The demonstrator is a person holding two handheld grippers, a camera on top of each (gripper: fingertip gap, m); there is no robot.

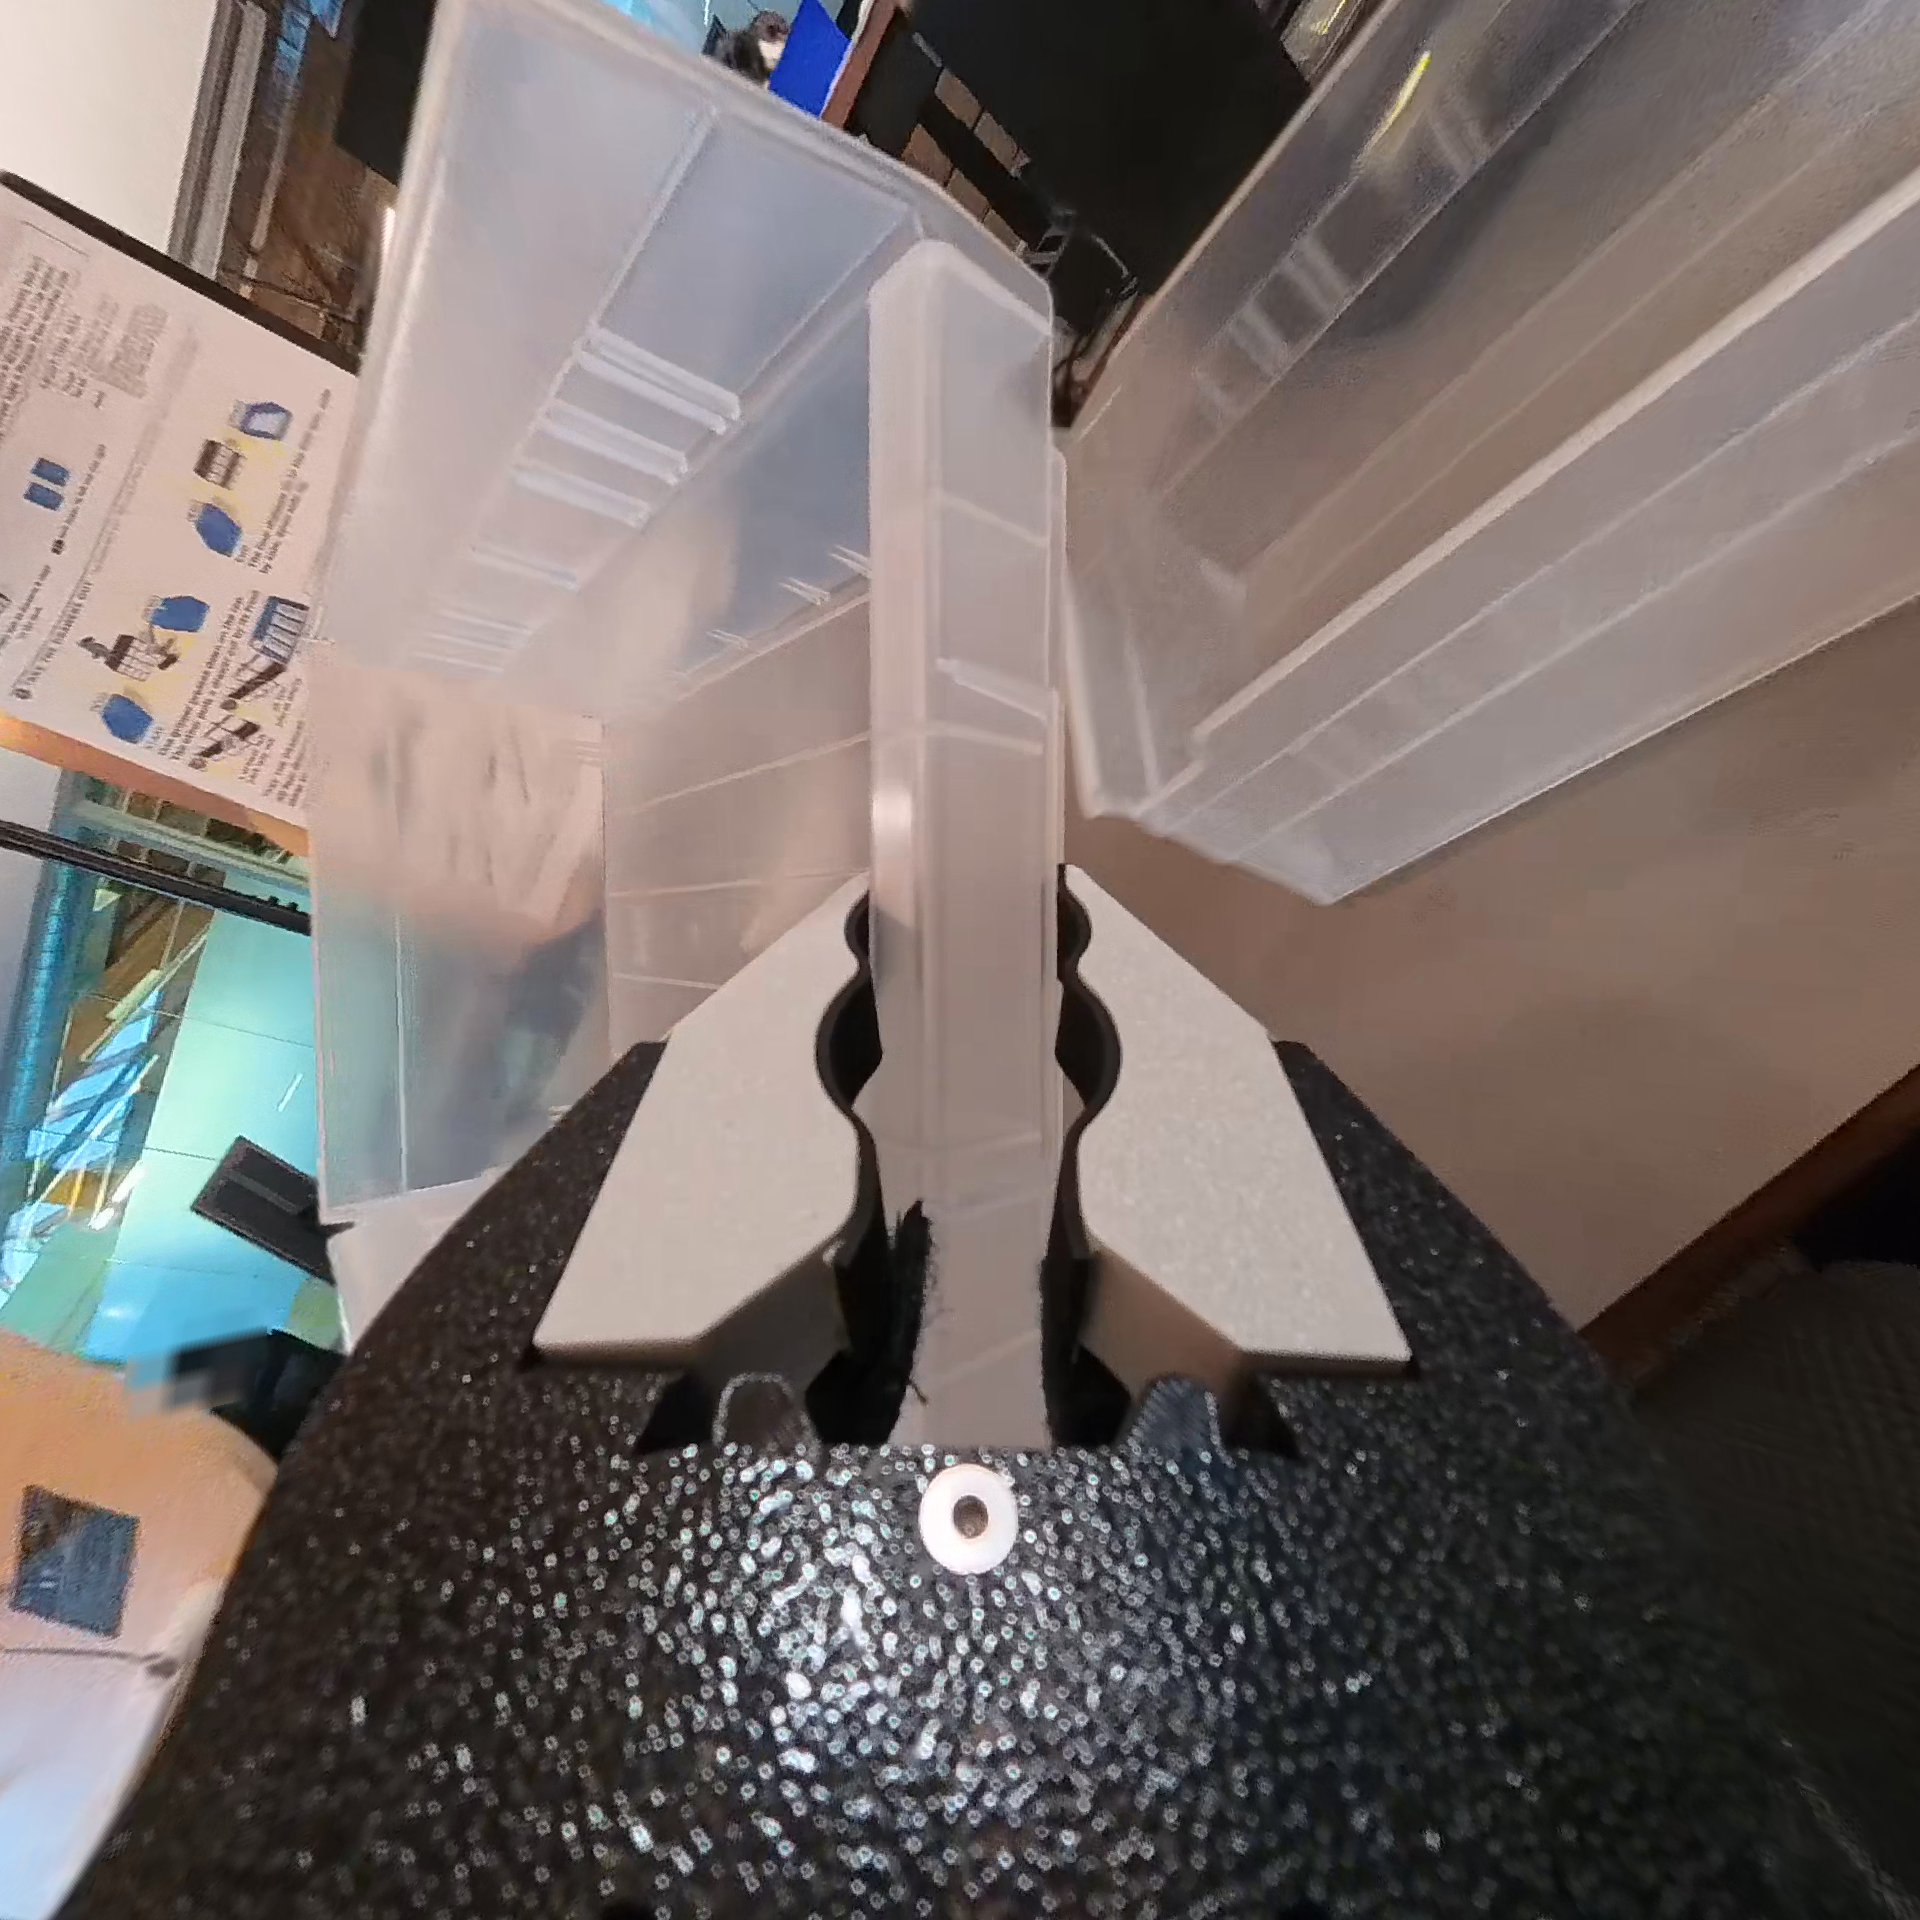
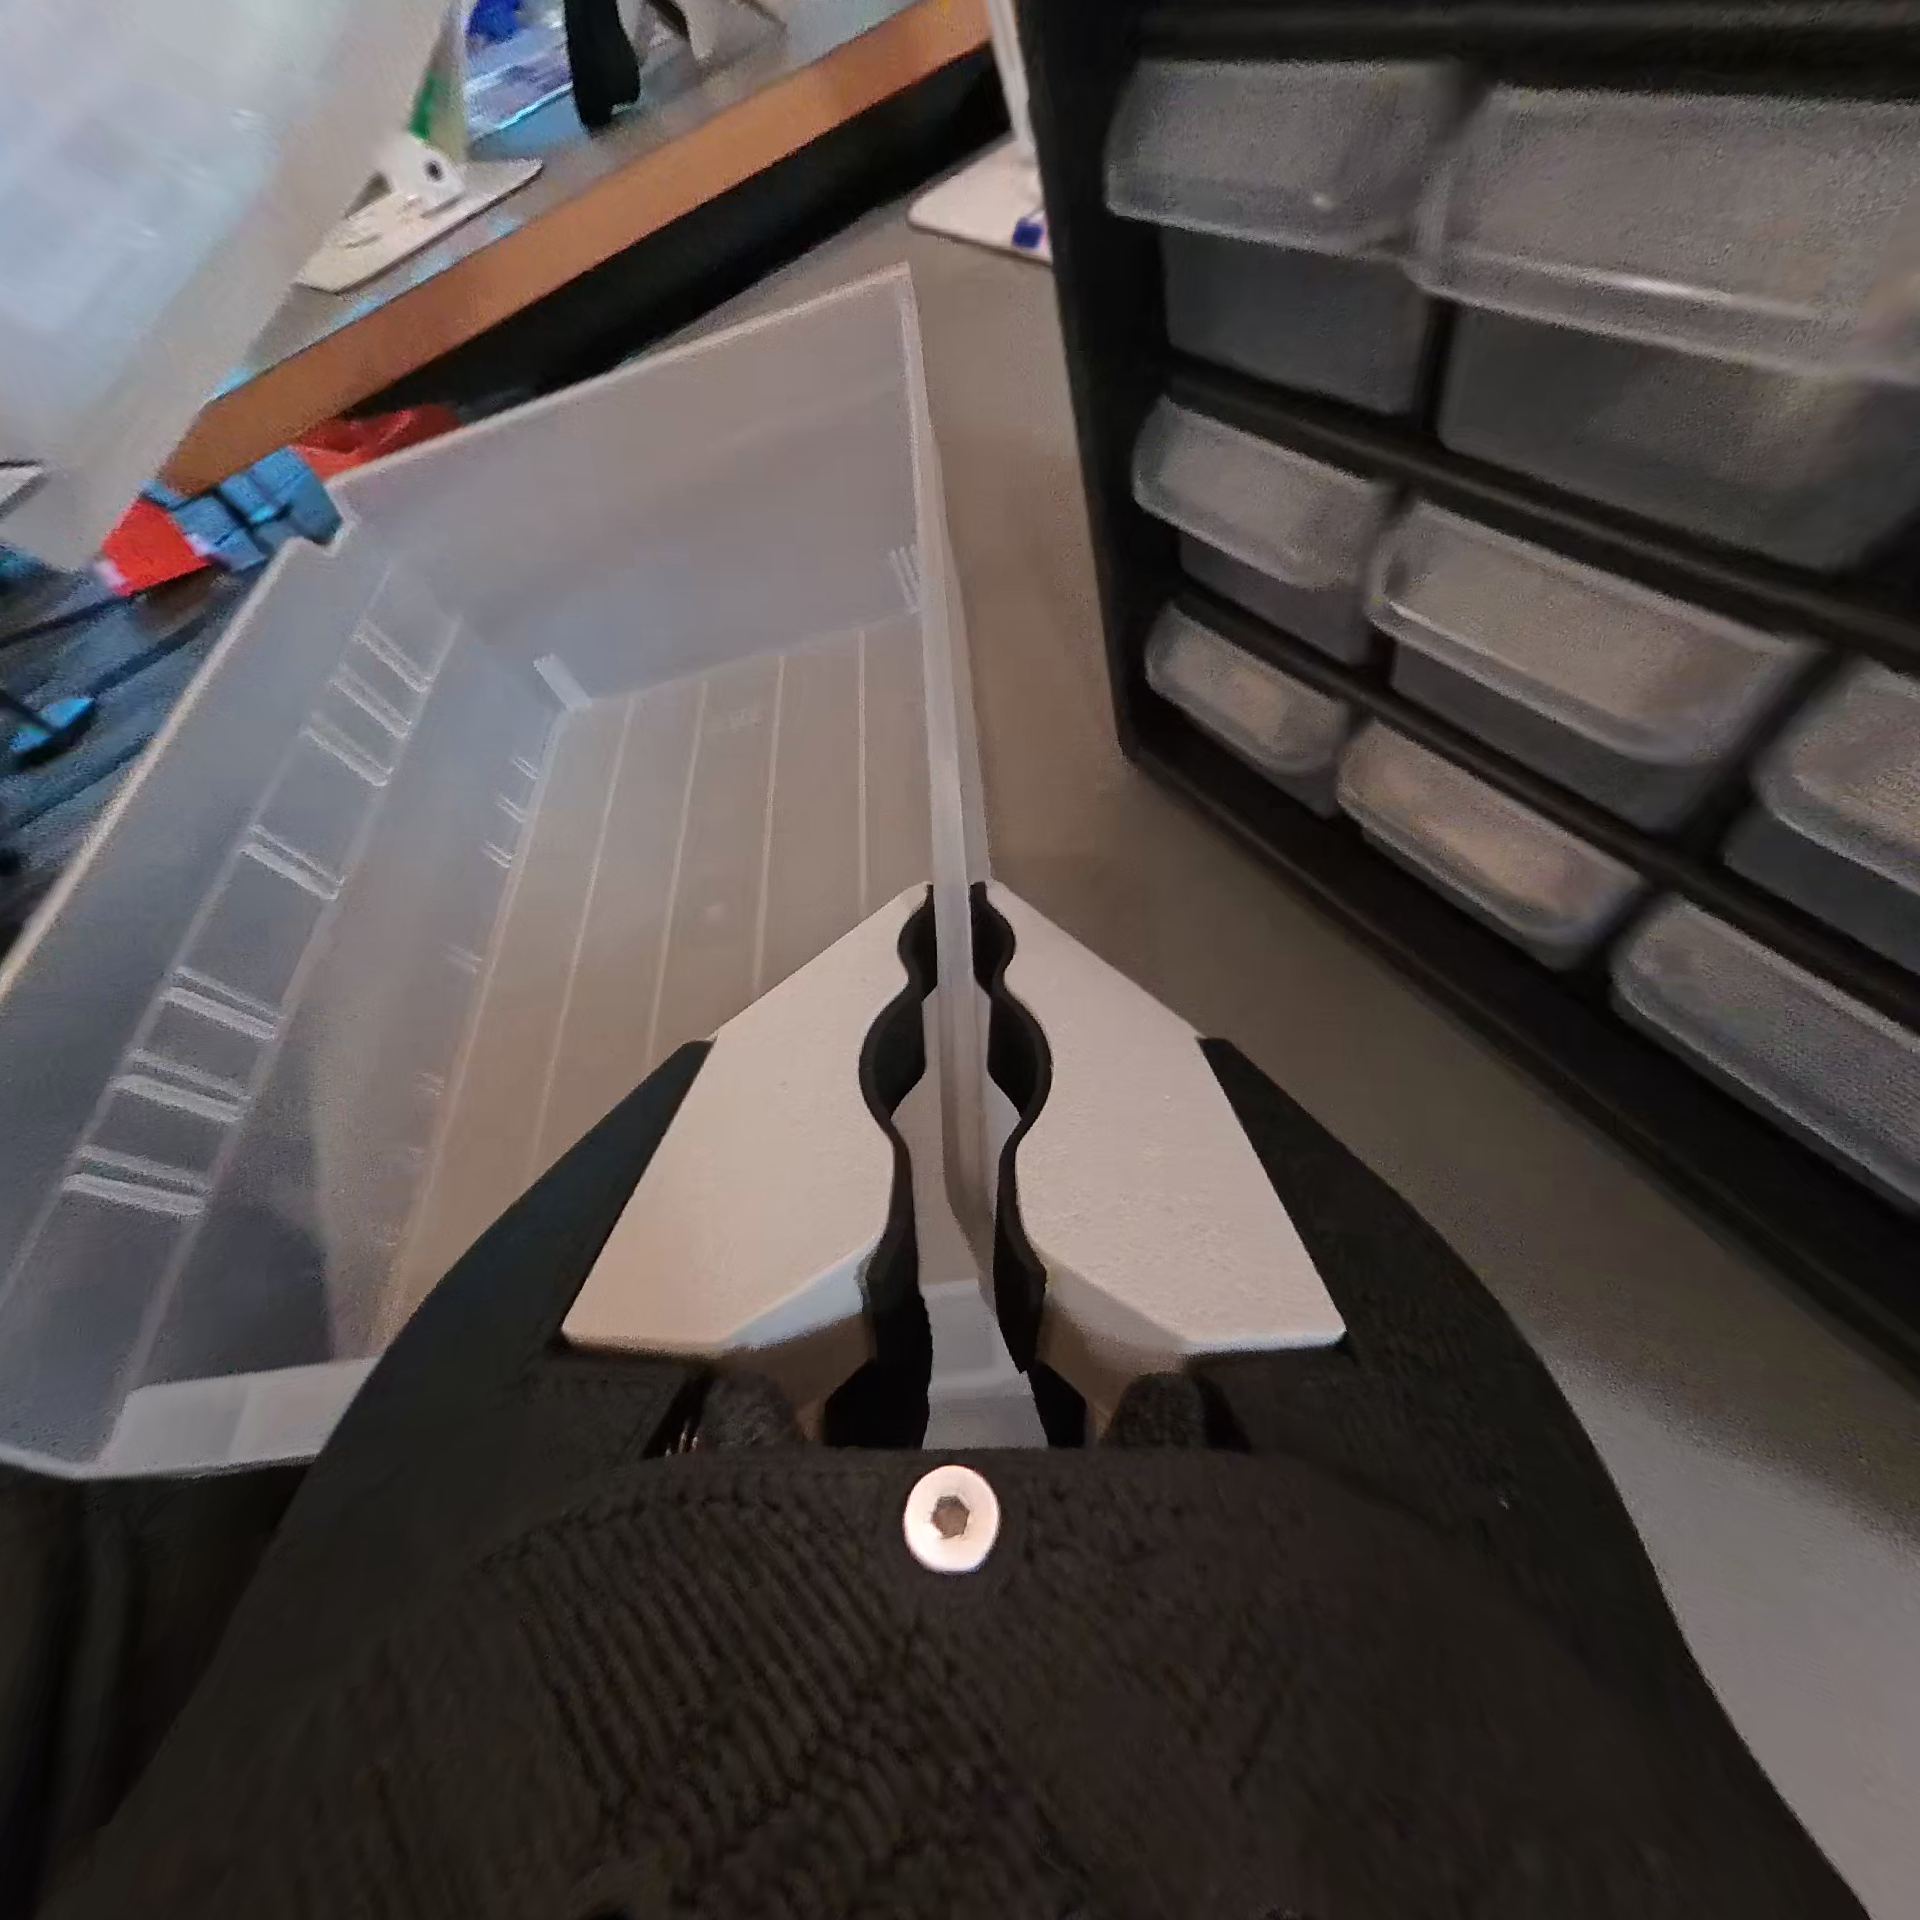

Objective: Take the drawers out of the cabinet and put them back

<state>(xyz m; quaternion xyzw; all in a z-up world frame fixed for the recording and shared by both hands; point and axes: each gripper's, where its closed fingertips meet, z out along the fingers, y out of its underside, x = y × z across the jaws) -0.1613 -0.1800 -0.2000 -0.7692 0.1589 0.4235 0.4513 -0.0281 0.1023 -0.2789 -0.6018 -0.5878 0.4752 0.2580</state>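
My left gripper (image 1: pixel 961 904) is shut on the front lip of a clear plastic drawer (image 1: pixel 623 416), which is held tilted in the air ahead of the fingers. A second clear drawer (image 1: pixel 1507 520) hangs close to its right in the left wrist view. My right gripper (image 2: pixel 951 894) is shut on the thin side wall of a large clear drawer (image 2: pixel 623 727), which is empty and open to the left. The black cabinet (image 2: pixel 1091 416) stands to the right of it on the grey table (image 2: pixel 1247 1143), with several small clear drawers (image 2: pixel 1558 665) in its slots.
A printed instruction sheet (image 1: pixel 135 499) lies at the left in the left wrist view. Another table with a brown edge (image 2: pixel 582 239) stands behind, with white items on it. Red and blue items (image 2: pixel 208 520) lie at the left. A blurred pale shape (image 2: pixel 156 208) fills the upper left.
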